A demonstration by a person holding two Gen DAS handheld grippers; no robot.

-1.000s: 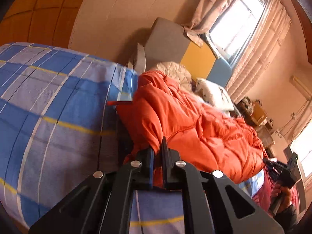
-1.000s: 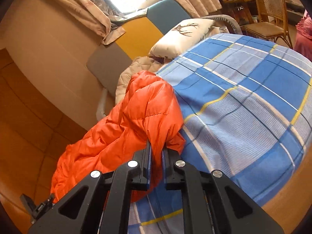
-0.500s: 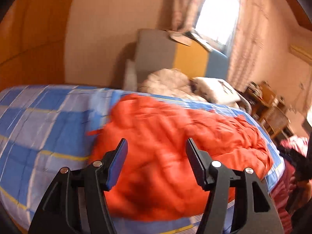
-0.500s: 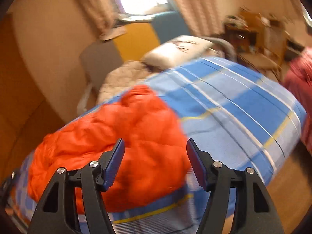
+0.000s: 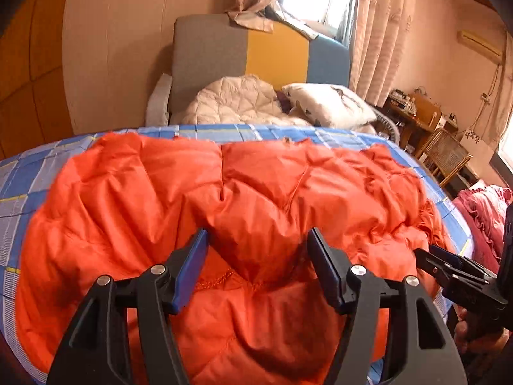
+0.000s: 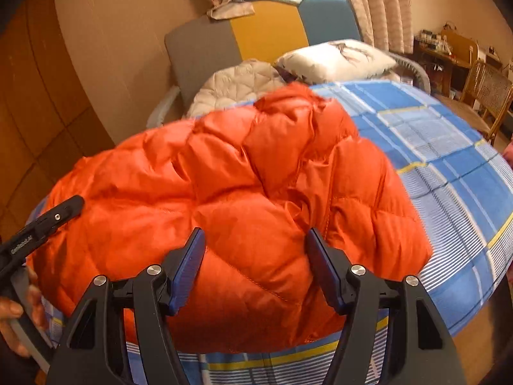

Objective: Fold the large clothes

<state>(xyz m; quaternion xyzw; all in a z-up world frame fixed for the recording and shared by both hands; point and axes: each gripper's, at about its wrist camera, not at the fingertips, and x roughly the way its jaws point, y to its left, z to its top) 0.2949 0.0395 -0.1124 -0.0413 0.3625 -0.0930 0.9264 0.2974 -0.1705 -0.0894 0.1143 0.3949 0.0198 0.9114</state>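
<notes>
An orange quilted down jacket (image 5: 243, 192) lies spread in a rumpled heap across the blue plaid bed (image 5: 19, 176). It also shows in the right wrist view (image 6: 250, 186), near the bed's front edge. My left gripper (image 5: 258, 250) is open and empty, just above the jacket's near edge. My right gripper (image 6: 256, 250) is open and empty, over the jacket's near part. Each gripper appears in the other's view: the right gripper (image 5: 455, 272) at far right, the left gripper (image 6: 41, 227) at far left.
A beige quilted garment (image 5: 237, 102) and a white pillow (image 5: 333, 106) lie at the bed's head, against a grey, yellow and blue headboard (image 5: 272, 51). Wicker chair (image 6: 487, 93) and cluttered desk (image 5: 413, 109) stand at right. Pink fabric (image 5: 484, 211) lies beside the bed.
Both grippers were shut on the orange jacket a second ago; both have opened and let it go. The jacket has dropped flat onto the bed and both grippers have pulled back.
</notes>
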